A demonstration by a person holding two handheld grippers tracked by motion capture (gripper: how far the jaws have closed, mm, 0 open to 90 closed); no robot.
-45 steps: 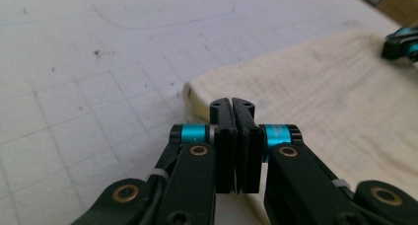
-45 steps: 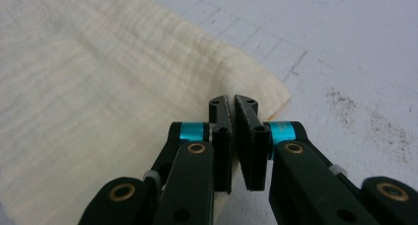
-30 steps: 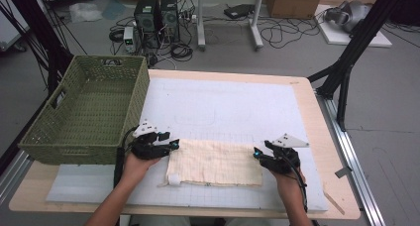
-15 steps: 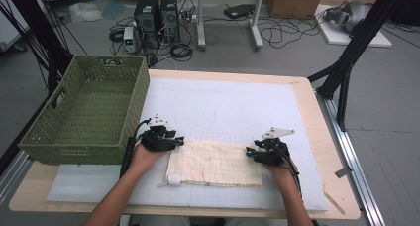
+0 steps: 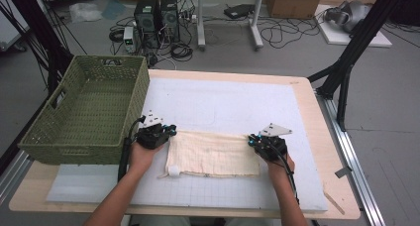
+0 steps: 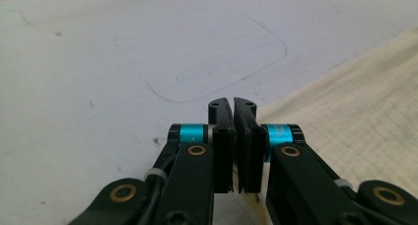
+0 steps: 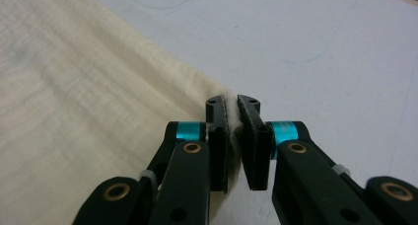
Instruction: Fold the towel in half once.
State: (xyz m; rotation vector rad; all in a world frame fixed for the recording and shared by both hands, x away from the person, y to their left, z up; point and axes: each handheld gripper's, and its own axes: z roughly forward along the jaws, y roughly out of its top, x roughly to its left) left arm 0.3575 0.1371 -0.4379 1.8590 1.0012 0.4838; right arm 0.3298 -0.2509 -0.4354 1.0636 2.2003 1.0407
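A cream cloth (image 5: pixel 213 154) lies flat on the white mat (image 5: pixel 223 102), a small rolled bit at its near left corner. My left gripper (image 5: pixel 170 132) sits at the cloth's far left corner. Its jaws have just been closing and now stand together (image 6: pixel 233 106), the cloth (image 6: pixel 355 111) meeting the right pad's tip. My right gripper (image 5: pixel 250 140) is at the far right corner. Its jaws have just been closing too and now pinch (image 7: pixel 231 106) a white fold of the cloth (image 7: pixel 74 101) between the pads.
A green woven basket (image 5: pixel 49 137) stands at the mat's left edge, close beside my left hand. The wooden table's edge (image 5: pixel 329 137) runs along the right. Cables, computer cases and black stand legs are on the floor beyond the table.
Both pairs of jaws, open a second ago, have come together at the cloth's far corners. The right hand slid left and a little away from the person, onto the cloth's corner.
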